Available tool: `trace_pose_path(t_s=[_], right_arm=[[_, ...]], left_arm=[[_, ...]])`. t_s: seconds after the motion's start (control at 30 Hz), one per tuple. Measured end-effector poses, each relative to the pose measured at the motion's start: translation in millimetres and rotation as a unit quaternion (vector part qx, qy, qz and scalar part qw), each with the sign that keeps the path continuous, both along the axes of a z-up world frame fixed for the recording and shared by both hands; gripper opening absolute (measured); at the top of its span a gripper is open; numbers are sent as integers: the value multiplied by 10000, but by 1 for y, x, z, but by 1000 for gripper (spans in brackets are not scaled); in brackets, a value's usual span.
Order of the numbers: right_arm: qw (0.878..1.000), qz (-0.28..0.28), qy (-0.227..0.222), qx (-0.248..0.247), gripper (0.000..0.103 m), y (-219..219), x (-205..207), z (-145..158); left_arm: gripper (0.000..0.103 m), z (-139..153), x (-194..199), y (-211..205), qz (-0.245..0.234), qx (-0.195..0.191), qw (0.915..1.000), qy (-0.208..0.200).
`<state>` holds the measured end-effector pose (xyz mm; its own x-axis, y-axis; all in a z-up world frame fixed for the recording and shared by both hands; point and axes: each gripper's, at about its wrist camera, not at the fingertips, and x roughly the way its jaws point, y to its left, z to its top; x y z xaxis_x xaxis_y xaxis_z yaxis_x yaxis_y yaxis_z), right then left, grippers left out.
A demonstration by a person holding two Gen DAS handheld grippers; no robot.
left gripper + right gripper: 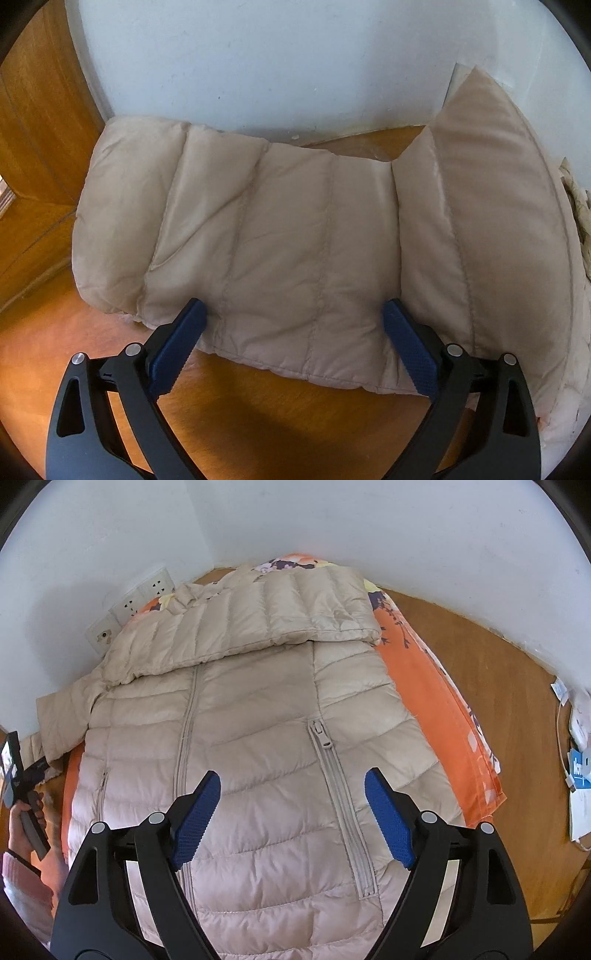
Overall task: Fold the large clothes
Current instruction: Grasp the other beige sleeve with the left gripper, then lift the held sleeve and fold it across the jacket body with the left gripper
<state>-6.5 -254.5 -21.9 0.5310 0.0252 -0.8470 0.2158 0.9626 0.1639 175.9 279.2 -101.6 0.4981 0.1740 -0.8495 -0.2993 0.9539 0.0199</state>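
nearest in the right wrist view, the right gripper (291,812) has its two blue fingers (197,814) spread wide and pinches nothing; it hangs above the lower front of the beige puffer jacket (258,746). between the fingers lies a pocket zipper (341,801), and the main zipper (184,738) runs beside the left finger. the jacket lies flat, front side up, on an orange flowered cloth (439,720), which lies on the wooden table (509,709). one sleeve (258,624) is folded across the chest at the far part. behind it, wall sockets (146,594) sit on the white wall. at the left edge a hand (26,823) holds the other tool; at the right edge lie some papers and a cable (578,775).

in the left wrist view, the left gripper (293,336) is also spread wide, with nothing between its pads (408,345). just before the fingertips the other sleeve (258,236) of the jacket lies across the wooden table (229,413), and the fingers stand on both sides of its near edge; i cannot tell if they touch it. to the right the sleeve joins the jacket body. farther is the pale wall (258,55).
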Motion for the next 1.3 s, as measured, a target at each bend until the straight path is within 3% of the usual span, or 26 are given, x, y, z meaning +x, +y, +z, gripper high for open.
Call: trace_pose_path(t_s=[0.07, 0.17, 0.27, 0.33, 0.4, 0.6, 0.87, 1.1, 1.3], right_arm=[[10000, -28, 16, 13, 80, 0, 0, -1], [10000, -32, 41, 13, 80, -1, 1, -2], [10000, -18, 44, 10, 80, 0, 2, -3], [10000, 5, 26, -9, 80, 1, 2, -3], [10000, 13, 12, -31, 80, 3, 2, -2], [10000, -35, 12, -59, 83, 5, -1, -1], [9999, -56, -84, -33, 89, 5, -4, 3], [9998, -21, -220, 9, 89, 0, -6, 14], [9996, -29, -287, 38, 89, -13, -7, 19]], left_arm=[[90, 1, -4, 0, -32, 29, 10000, -56], [72, 5, -13, -5, -208, 77, 9997, -137], [44, 11, -22, -11, -379, 165, 9990, -152], [17, 12, -24, -17, -457, 214, 9986, -139], [11, 13, -27, -18, -480, 177, 9986, -150], [8, 31, -46, -8, -381, -254, 9978, -485], [7, 92, -84, -1, -558, -516, 9886, -1300], [7, 154, -98, -33, -958, -628, 9745, -1931], [7, 188, -96, -82, -1293, -676, 9631, -2262]])
